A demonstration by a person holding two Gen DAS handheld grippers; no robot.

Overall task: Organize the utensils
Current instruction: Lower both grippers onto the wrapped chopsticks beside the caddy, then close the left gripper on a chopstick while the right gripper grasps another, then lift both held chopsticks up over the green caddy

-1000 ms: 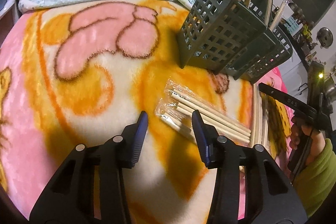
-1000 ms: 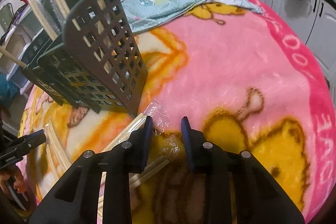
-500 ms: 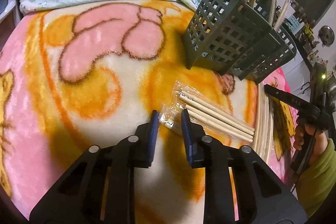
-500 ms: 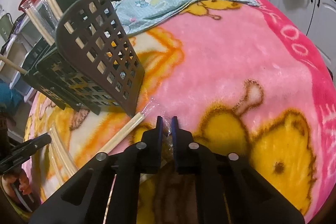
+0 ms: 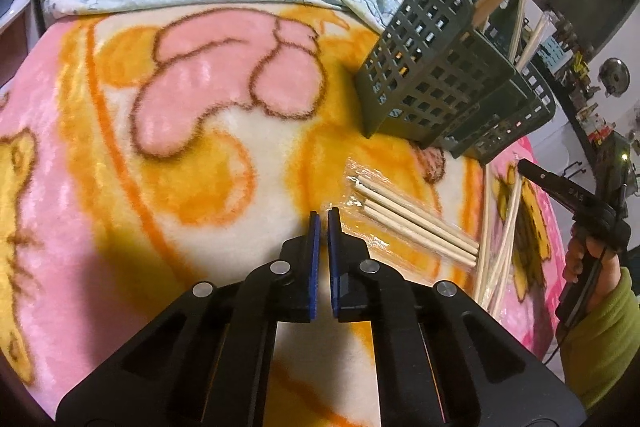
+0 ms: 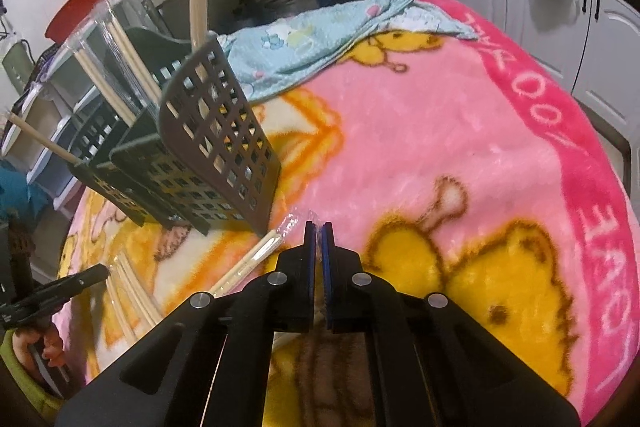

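Both grippers have closed in the last second. The left gripper, which was spread wide a moment ago, now has its blue pads drawn almost together over the crinkled clear end of the wrapped chopsticks; I judge it is pinching the plastic, though the film is too thin to see between the pads. The right gripper has likewise narrowed to a slit, and a bit of clear wrapper lies at its tips, so it seems to hold the other end of the same packet. That suggests the packet is now gripped at both ends, ready to be lifted or pulled open before the sticks go into the holder.

The chopsticks are pale, smooth, round wooden rods lying side by side in shiny, wrinkled cellophane, on the fleece blanket just in front of the utensil holder. More loose sticks lie beyond, toward the blanket's right edge. The holder is a dark green plastic lattice caddy, tilted, with several chopsticks already standing in its compartments. The blanket is plush, pink and orange with cartoon bears, and a light blue printed cloth is bunched at its far edge.
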